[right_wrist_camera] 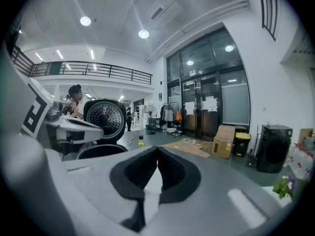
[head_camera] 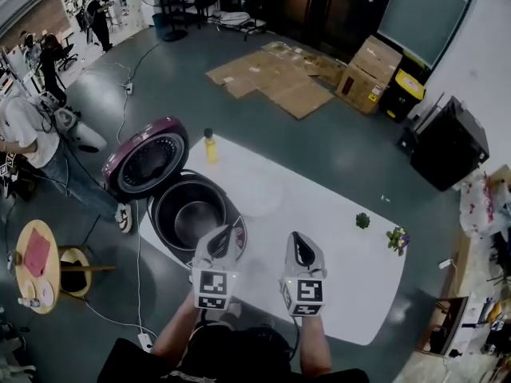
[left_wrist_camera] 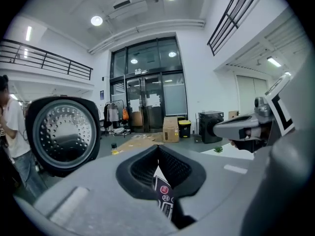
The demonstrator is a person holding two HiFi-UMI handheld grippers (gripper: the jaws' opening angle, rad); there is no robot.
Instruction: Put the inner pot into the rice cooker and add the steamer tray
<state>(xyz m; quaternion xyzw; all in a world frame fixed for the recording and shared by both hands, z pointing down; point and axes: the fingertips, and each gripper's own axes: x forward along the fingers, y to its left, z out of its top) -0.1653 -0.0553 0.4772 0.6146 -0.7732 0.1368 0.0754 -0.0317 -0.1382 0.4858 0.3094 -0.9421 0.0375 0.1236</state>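
Both my tools are clamped together on nothing: left gripper (head_camera: 220, 234), right gripper (head_camera: 297, 238). The inner pot (head_camera: 197, 222) sits inside the open rice cooker (head_camera: 160, 214). Its panel label (left_wrist_camera: 165, 200) prints too small to read, and 1 pale disc (head_camera: 259, 199) on the table (head_camera: 351, 278) I can't identify.

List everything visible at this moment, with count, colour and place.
table: one, white, centre
rice cooker: one, dark body, maroon lid open, table's left end
inner pot: one, shiny metal, inside the cooker
round tray: one, white, right of the cooker, faint against the table
bottle: one, yellow, table's far edge
plants: two, green, table's right end
cardboard sheets: several, brown, floor beyond the table
cabinet: one, black, right
stool: one, wooden, floor at left
bystander: one, far left
left gripper: grey, shut, empty
right gripper: grey, shut, empty
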